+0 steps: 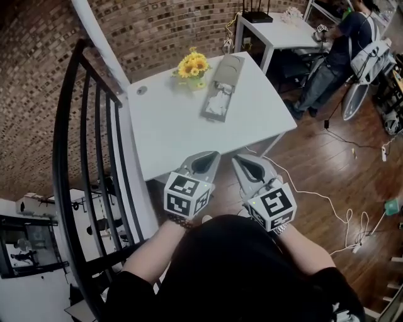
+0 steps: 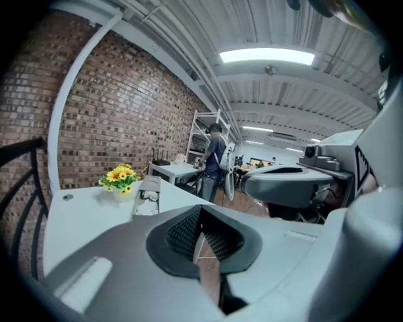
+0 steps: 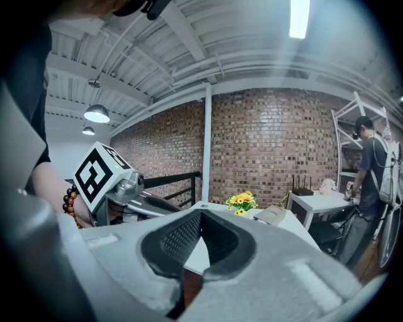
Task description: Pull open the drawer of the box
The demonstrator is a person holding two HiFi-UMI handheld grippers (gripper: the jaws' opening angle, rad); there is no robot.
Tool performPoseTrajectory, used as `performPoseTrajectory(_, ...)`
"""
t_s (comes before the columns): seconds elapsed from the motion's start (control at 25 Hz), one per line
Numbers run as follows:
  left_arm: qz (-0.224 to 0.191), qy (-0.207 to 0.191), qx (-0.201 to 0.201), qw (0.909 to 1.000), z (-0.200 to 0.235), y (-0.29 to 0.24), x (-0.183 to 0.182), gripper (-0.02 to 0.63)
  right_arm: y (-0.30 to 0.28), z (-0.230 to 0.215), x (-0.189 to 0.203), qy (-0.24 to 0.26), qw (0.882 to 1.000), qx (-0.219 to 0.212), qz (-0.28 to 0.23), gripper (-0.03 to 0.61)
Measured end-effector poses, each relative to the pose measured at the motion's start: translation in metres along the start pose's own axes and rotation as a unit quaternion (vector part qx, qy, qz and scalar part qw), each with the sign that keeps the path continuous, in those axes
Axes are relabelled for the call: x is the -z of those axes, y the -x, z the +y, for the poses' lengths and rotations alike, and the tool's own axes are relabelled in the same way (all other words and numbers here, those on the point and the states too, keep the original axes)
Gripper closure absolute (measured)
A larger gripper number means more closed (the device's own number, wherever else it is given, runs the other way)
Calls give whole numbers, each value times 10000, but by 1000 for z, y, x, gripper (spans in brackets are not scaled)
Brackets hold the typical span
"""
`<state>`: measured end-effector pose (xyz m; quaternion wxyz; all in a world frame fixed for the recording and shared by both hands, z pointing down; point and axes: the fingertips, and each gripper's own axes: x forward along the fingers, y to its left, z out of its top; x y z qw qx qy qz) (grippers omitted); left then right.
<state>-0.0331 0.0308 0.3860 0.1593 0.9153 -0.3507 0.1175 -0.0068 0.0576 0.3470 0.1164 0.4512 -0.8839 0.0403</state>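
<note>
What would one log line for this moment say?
left gripper shut, empty | right gripper shut, empty | box on table, untouched

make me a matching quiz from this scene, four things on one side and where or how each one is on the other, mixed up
Things:
1. flowers
2. box
3. left gripper
4. router

Descriptions:
a. black, on the far small table
b. jaws together, holding nothing
c. yellow, near the far edge of the white table
d. grey, lying beside the flowers

Pairs: 1-c, 2-d, 3-b, 4-a
</note>
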Motion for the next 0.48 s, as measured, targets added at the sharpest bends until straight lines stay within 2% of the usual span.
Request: performPoseTrajectory(0.48,6,-47,-29,10000,-5,7,3,598,7,5,-1,1,10000,44,-51,588)
